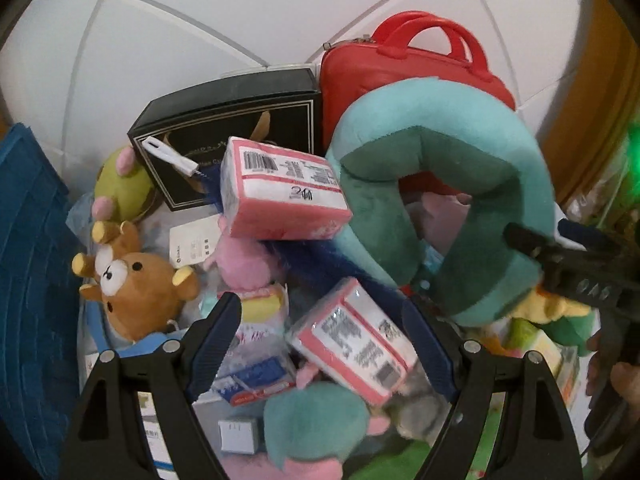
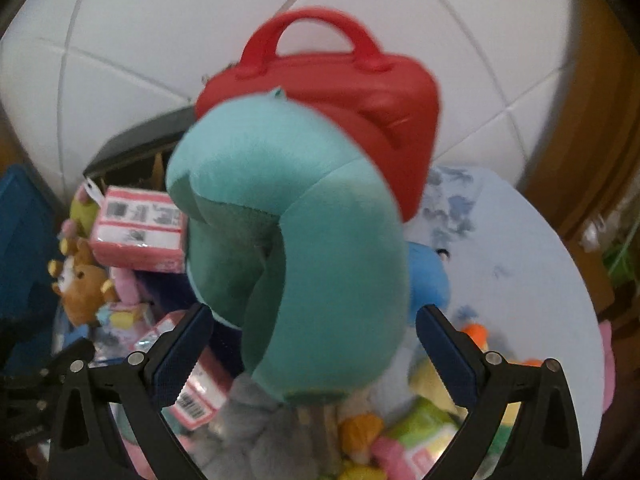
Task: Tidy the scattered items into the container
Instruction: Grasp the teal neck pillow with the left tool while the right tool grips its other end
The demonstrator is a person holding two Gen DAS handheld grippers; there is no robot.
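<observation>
A teal and dark green U-shaped neck pillow (image 1: pixel 444 184) stands on a heap of toys and boxes; it also fills the right wrist view (image 2: pixel 320 264). My right gripper (image 2: pixel 316 320) is open, its fingers on either side of the pillow's lower arm, apart from it. The right gripper also shows in the left wrist view (image 1: pixel 568 264) beside the pillow. My left gripper (image 1: pixel 320 320) is open and empty above a pink tissue pack (image 1: pixel 356 344). A second pink tissue pack (image 1: pixel 280 188) lies further back. A brown plush bear (image 1: pixel 136 288) lies at the left.
A red case with handles (image 1: pixel 400 68) and a black box (image 1: pixel 236 136) stand at the back against the white tiled wall. A blue crate (image 1: pixel 28 272) is at the left. A pale blue round surface (image 2: pixel 520 280) lies at the right, with small plush toys (image 2: pixel 432 420) below.
</observation>
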